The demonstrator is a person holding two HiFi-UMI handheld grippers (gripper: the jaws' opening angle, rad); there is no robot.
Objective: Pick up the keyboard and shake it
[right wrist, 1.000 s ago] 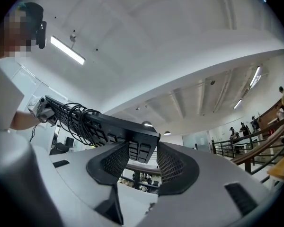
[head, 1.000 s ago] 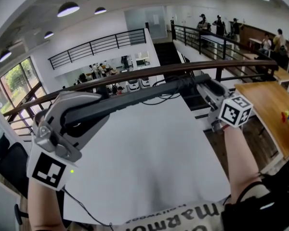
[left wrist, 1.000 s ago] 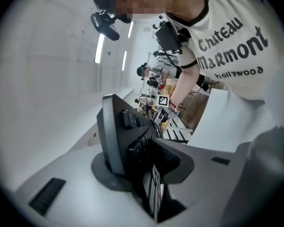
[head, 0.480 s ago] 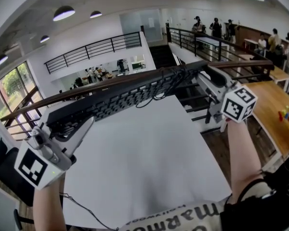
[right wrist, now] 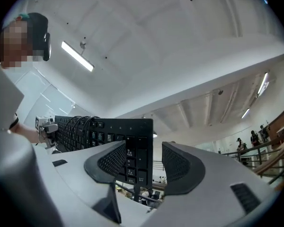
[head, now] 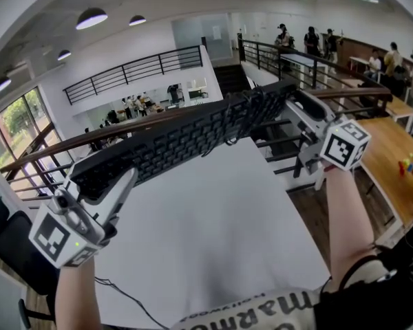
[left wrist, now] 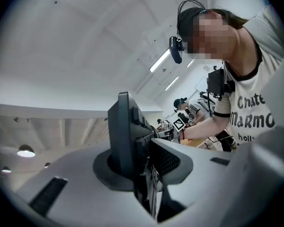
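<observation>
The white bench (head: 206, 225) is the biggest thing in the head view: a smooth, matte, bare sheet that narrows toward its far edge.

Above that far edge hangs the keyboard (head: 186, 139), clear of the surface. It is a long black plastic slab, slanting from over the bench's far left corner up toward the far right corner, tilted so its rows of square keys face the person (the key legends are too small to read).

The left gripper (head: 107, 191), a grey moulded shell, holds the low left end. In the left gripper view its two jaws (left wrist: 137, 160) pinch the keyboard (left wrist: 125, 126) across its thin edge, with the dotted dark pads pressed on either face.

The right gripper (head: 304, 112) is at the high right end, and its jaws are opening. In the right gripper view (right wrist: 144, 163) the keyboard's end (right wrist: 132, 136) stands in the gap, keys toward the camera. Clear air shows between its straight edge and the pad on the picture's right, and the other pad overlaps the keys (whether it touches I cannot tell).

A thin black cable (head: 251, 108) lies in loops over the keys near the right end.

Each gripper carries a white cube with black square markers, the right one (head: 344, 145) just above the wrist.
</observation>
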